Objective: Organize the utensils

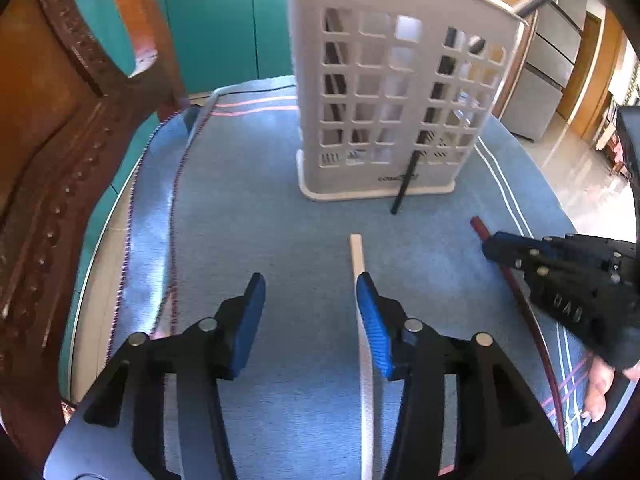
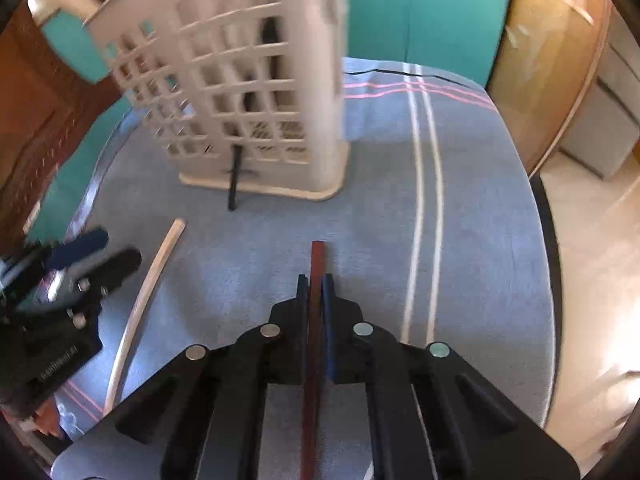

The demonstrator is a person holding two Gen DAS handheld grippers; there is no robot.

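A beige slotted utensil holder point(image 1: 396, 92) stands on the blue cloth; it also shows in the right wrist view point(image 2: 240, 92). A black stick point(image 1: 404, 184) pokes out through its lower front, seen also in the right wrist view point(image 2: 234, 184). A pale chopstick point(image 1: 360, 280) lies on the cloth beside my open left gripper point(image 1: 310, 292), close to its right pad; it also shows in the right wrist view point(image 2: 144, 300). My right gripper point(image 2: 317, 280) is shut on a dark red chopstick point(image 2: 316, 264), which also shows in the left wrist view point(image 1: 480, 228), as does the gripper point(image 1: 492, 246).
The blue striped cloth point(image 1: 260, 200) covers a round table. A carved wooden chair back point(image 1: 60, 128) stands at the left edge. Teal cabinets point(image 1: 224, 20) are behind. The floor point(image 2: 592, 260) drops away on the right.
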